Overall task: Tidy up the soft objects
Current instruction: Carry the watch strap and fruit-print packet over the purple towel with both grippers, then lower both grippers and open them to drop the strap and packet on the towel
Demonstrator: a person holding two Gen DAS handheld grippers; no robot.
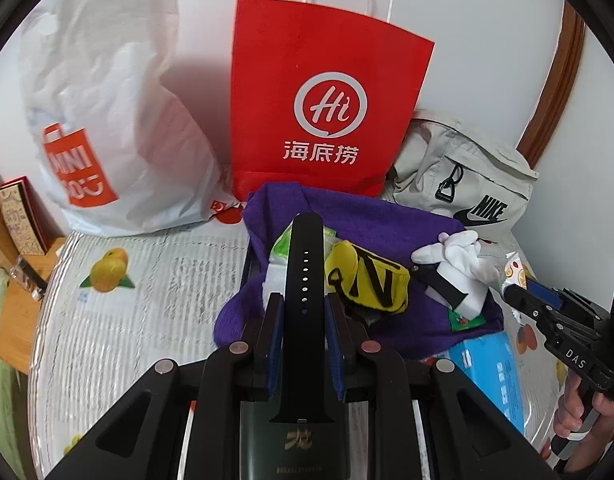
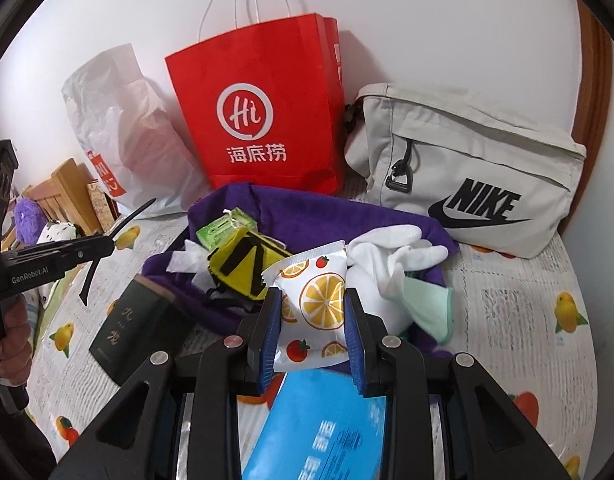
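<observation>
My left gripper is shut on a black watch strap that sticks up between its blue pads. The right wrist view shows this gripper at the left, with the strap bent across its tip. My right gripper is shut on a white packet printed with orange slices and tomatoes. Both grippers hover over a pile on a purple cloth. The pile holds a yellow pouch, a white glove, a green packet and a mint cloth.
Against the wall stand a white plastic shopping bag, a red paper bag and a grey Nike bag. A dark box and a blue box lie on the fruit-print table cover. A wooden shelf stands at the left.
</observation>
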